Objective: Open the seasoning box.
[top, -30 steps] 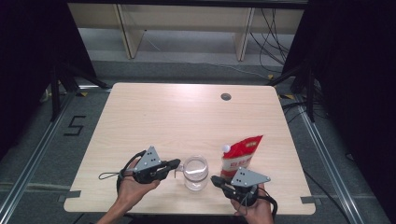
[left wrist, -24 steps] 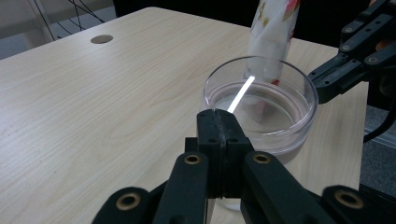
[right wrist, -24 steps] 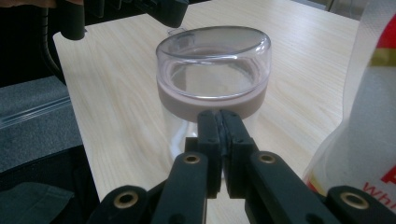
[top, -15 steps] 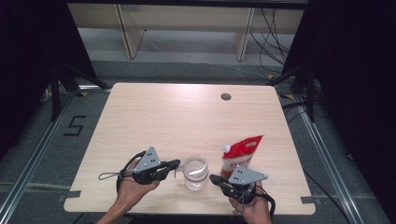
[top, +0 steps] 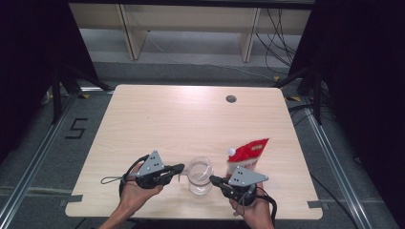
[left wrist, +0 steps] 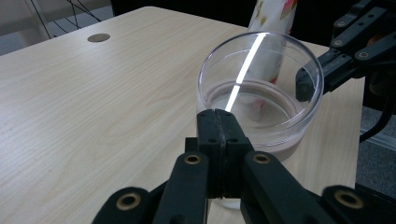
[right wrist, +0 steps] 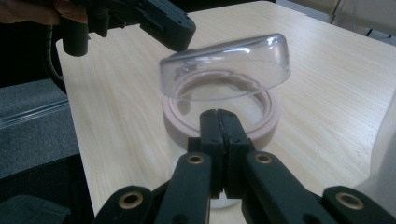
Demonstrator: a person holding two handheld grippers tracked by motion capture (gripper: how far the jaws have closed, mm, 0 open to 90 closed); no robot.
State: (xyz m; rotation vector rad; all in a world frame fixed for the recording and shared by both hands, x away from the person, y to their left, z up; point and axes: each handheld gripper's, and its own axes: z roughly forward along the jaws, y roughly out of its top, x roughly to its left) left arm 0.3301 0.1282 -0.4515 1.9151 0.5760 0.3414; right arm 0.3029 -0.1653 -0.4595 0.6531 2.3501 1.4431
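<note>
The wooden table (top: 191,119) carried little, and everything in use sat at its near edge, within reach of the person's two hands. That grouping appeared deliberate: the work was done close to the body, with the far half of the surface left bare save for a small round grommet (top: 231,98).

The red stand-up pouch (top: 249,153) stood upright just behind and to the right of the glass, its white spout cap (top: 231,151) turned toward the glass. In my judgement it was parked there so that it could be picked up and tipped without a long reach.

The clear glass (top: 200,174) stood on the table between the two tools, close to the near edge. It looked empty, though in the left gripper view a pale band near its base (left wrist: 261,140) left me unable to rule out a thin layer of liquid or a thick glass foot.

The left gripper (top: 177,168) pointed at the glass from the left with its jaws pressed fully together and nothing between them; its tips lay just beside the wall, and I could not confirm contact. The right gripper (top: 213,180) faced it from the opposite side, likewise clenched on nothing, tips close to the rim. The two tools seemed placed to flank the glass, perhaps to steady or centre it, rather than to grasp it.
</note>
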